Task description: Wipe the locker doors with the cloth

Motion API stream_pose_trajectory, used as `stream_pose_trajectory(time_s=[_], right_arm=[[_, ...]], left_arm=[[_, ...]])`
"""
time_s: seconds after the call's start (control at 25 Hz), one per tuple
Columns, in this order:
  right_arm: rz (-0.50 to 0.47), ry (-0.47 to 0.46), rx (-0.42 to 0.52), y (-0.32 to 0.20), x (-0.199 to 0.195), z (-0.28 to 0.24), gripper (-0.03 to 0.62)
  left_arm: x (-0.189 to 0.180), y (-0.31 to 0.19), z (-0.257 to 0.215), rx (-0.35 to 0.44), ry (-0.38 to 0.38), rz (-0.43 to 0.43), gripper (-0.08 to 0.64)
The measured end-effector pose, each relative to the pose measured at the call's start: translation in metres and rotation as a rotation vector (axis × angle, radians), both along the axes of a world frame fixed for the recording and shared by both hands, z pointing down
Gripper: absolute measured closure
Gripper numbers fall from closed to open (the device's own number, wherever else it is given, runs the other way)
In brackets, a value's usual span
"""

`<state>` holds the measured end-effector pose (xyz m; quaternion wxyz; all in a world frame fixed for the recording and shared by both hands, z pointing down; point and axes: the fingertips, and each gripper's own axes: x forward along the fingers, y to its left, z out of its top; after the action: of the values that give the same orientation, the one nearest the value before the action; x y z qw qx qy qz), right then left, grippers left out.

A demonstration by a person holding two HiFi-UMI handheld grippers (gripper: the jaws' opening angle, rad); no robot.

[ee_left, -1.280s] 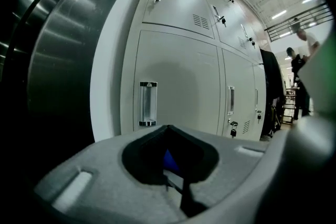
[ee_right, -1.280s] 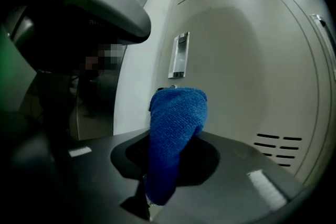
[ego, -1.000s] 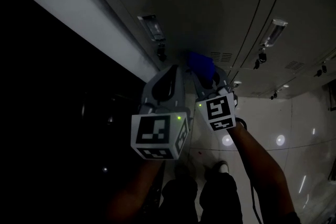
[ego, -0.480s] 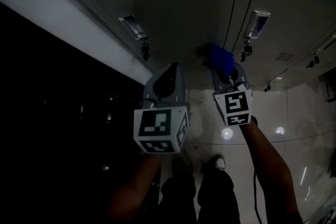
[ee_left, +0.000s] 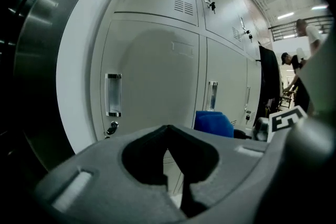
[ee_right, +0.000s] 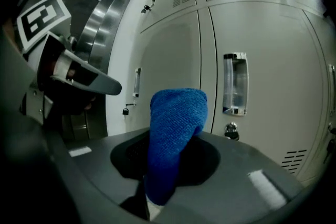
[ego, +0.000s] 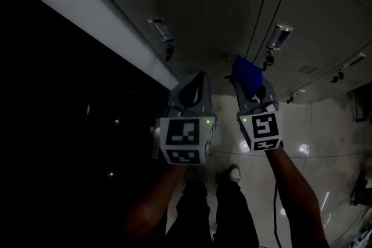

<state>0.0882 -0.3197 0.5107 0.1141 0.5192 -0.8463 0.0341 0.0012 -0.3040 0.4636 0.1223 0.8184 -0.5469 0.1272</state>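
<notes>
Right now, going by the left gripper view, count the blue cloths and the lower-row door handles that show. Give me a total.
blue cloth: 1
lower-row door handles: 3 (left, middle, right)
Total: 4

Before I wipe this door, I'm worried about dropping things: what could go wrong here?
The cloth stands loosely out of the right tool, so it may snag on the handle or the lock below it and pull free. The left tool, shut and empty, sits close beside the right one; the two could knock together.
</notes>
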Motion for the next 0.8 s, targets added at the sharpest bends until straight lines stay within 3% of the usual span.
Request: stream_pose_trajectory(time_s=[0.4,0.8], right_arm=[[-0.035,-0.044,-0.012,0.061,-0.005,-0.102,0.511],[0.014,-0.072,-0.044,0.140,-0.031,-0.173,0.511]], left_arm=[[0.006,0.051,-0.053,-0.006,-0.032,-0.027,0.558],[-0.014,0.131,-0.120,0.038,-0.049,-0.001,0.558]])
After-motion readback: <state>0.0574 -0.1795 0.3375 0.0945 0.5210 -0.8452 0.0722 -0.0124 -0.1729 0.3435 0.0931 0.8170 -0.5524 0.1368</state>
